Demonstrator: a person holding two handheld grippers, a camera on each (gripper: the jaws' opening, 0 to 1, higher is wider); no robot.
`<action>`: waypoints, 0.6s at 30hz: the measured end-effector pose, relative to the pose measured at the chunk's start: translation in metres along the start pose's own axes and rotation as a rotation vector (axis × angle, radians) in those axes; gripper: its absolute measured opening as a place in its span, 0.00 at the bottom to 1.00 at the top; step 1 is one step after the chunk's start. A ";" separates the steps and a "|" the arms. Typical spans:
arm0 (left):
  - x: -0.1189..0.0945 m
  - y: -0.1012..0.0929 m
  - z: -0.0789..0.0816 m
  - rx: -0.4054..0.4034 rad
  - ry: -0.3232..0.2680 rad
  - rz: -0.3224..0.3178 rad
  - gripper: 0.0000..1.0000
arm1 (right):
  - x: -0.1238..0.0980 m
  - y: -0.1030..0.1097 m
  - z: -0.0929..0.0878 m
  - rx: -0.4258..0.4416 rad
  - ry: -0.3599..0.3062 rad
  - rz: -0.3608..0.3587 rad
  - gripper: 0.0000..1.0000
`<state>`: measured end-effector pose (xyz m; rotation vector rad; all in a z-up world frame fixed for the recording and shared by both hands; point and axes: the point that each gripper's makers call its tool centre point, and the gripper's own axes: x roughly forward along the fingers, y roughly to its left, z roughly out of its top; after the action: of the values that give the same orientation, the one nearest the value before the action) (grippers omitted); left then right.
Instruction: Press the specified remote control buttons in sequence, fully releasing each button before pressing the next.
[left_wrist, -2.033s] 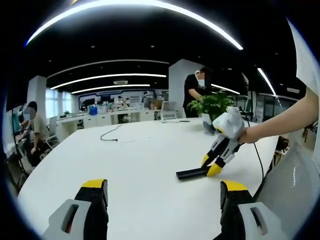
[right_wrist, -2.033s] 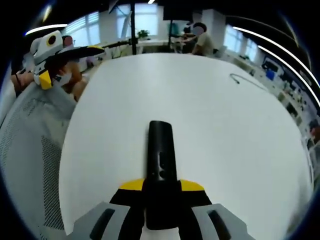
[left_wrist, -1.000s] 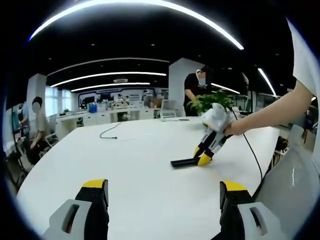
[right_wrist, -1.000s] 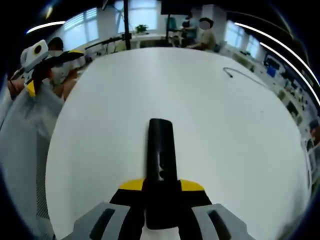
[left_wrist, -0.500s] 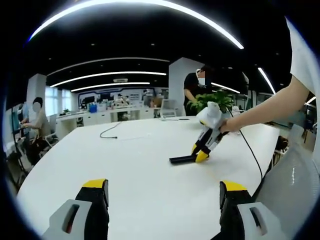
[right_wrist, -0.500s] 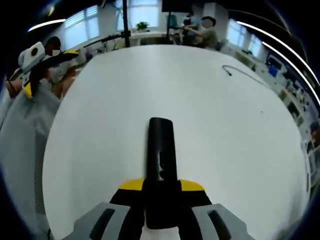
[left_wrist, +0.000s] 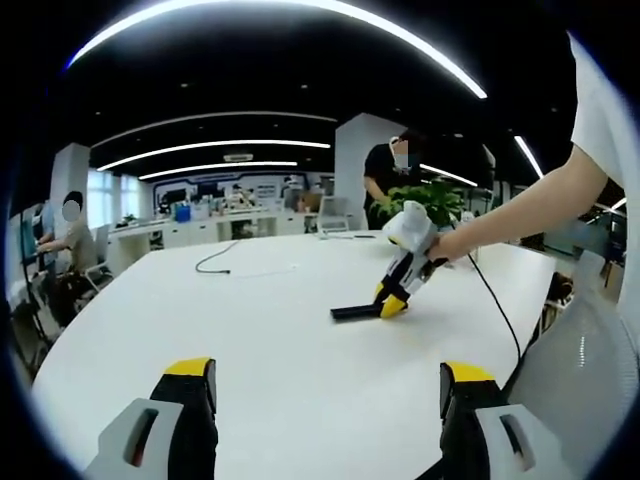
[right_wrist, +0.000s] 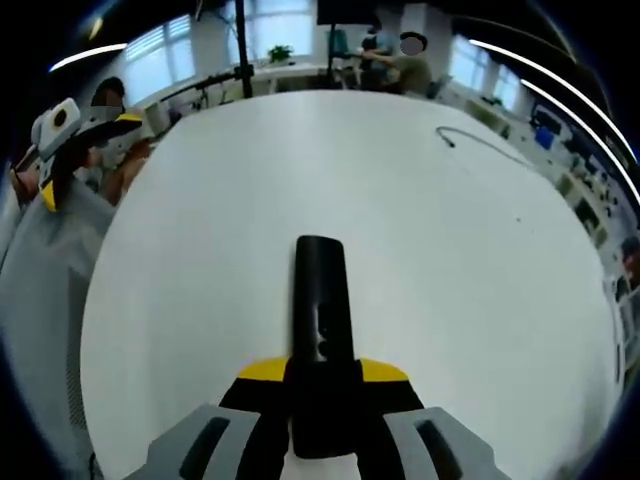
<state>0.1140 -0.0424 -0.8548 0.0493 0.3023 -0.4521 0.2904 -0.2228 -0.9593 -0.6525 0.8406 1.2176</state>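
Observation:
The black remote (right_wrist: 321, 300) sticks out forward over the white table (right_wrist: 430, 260), its near end clamped between my right gripper's (right_wrist: 322, 372) yellow-tipped jaws. Small buttons show on its top face. In the left gripper view, the same remote (left_wrist: 350, 311) lies low on the table (left_wrist: 250, 340), held by the right gripper (left_wrist: 392, 296) on a person's outstretched arm (left_wrist: 520, 210). My left gripper (left_wrist: 325, 378) stands open at the near table edge, jaws wide apart with nothing between them. It also appears at the upper left of the right gripper view as the left gripper (right_wrist: 55, 140).
A dark cable (left_wrist: 215, 258) lies at the far side of the table, seen again as the cable (right_wrist: 470, 143). A potted plant (left_wrist: 430, 203) stands behind the remote. A grey mesh chair back (left_wrist: 585, 360) rises beside me. People sit and stand at desks beyond.
In the left gripper view, the right gripper has carried the remote leftward and farther out over the table. My left gripper has stayed open; the right stays shut on the remote.

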 end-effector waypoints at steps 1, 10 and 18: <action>0.000 0.000 0.000 0.000 0.003 0.000 0.96 | 0.000 0.000 0.000 0.000 0.001 0.004 0.21; 0.000 0.002 -0.001 0.000 0.005 0.008 0.96 | -0.001 0.005 0.004 0.128 -0.095 0.005 0.32; 0.000 0.003 0.000 -0.002 0.000 0.016 0.95 | -0.033 -0.022 0.021 0.420 -0.400 -0.209 0.85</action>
<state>0.1150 -0.0391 -0.8550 0.0499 0.3020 -0.4355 0.3119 -0.2292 -0.9203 -0.1408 0.6425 0.9019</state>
